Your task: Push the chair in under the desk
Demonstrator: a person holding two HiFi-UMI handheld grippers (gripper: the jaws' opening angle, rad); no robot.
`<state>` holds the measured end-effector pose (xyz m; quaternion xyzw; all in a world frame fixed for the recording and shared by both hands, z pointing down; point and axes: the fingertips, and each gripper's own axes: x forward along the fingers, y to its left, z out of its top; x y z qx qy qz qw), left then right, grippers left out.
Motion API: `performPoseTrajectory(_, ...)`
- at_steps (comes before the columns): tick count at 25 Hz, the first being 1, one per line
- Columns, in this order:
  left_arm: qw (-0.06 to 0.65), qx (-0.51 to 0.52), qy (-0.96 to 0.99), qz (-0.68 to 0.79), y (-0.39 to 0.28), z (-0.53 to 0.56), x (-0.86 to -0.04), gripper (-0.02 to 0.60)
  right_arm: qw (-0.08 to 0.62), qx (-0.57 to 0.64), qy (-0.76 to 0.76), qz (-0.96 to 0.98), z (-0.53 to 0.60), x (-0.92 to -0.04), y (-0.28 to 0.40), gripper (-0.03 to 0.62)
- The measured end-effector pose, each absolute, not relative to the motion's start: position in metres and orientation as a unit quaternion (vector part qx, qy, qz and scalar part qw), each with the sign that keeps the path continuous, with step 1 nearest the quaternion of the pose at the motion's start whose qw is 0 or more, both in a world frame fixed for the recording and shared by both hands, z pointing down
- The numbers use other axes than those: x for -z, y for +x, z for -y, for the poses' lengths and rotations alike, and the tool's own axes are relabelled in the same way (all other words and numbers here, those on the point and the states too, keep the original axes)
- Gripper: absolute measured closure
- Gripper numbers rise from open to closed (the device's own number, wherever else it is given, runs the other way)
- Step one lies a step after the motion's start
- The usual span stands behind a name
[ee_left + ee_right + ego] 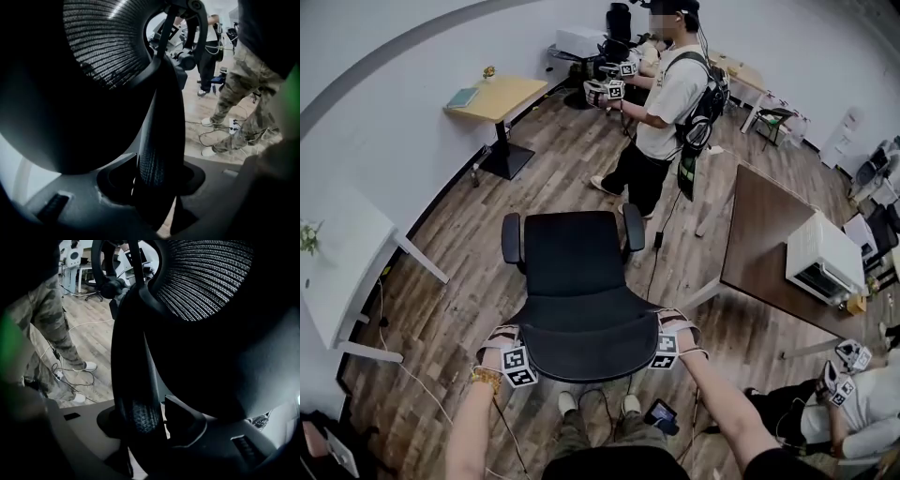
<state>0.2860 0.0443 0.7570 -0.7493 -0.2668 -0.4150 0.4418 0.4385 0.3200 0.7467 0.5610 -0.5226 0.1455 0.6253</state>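
**A:** Foreground, head view: left gripper (504, 334) and right gripper (673, 323), one at each side of the backrest (579, 349) of a black office chair (577, 272). How do the claws stand?

**B:** Each is closed on the backrest's edge. In the left gripper view, the mesh-covered rim (157, 140) runs up between the two jaws, which bear on it from either side. The right gripper view shows the same at the opposite rim (136, 394). Neither claw hangs spread and free, and neither pinches anything else.

**A:** And the chair relative to the desks?

**B:** It stands on the open wood floor (459, 281) with its seat turned away from the wearer and its armrests clear of all furniture. A white desk (342, 272) lies to the left and a dark brown table (764, 234) to the right. A light wooden desk (502, 94) stands farther off by the wall. The chair is well apart from each and under none.

**A:** Progress, then?

**B:** By my reading, the hold is taken and little else — the push itself remains. The views do not settle which desk is meant. The chair has yet to be rolled across the floor and probably turned toward the chosen desk — only then can its seat slide beneath the top.
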Motion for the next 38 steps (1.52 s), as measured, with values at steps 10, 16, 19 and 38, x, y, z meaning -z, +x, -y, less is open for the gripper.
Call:
performPoseTrajectory(10, 0.440, 0.445, -0.732, 0.270, 0.324, -0.049, -0.756, 0.410, 0.624, -0.143, 0.550, 0.535, -0.329, -0.750, 0.477, 0.434)
performPoseTrajectory(16, 0.438, 0.442, -0.739, 0.259, 0.323, -0.052, -0.745, 0.407, 0.627, -0.131, 0.533, 0.552, -0.327, -0.755, 0.475, 0.454)
performPoseTrajectory(19, 0.430, 0.450, -0.739, 0.259, 0.317, -0.055, -0.746, 0.407, 0.629, -0.116, 0.531, 0.556, -0.320, -0.746, 0.473, 0.456)
performPoseTrajectory(38, 0.405, 0.469, -0.759, 0.202, 0.233, -0.053, -0.749, 0.407, 0.640, -0.086, 0.475, 0.598, -0.296, -0.755, 0.424, 0.467)
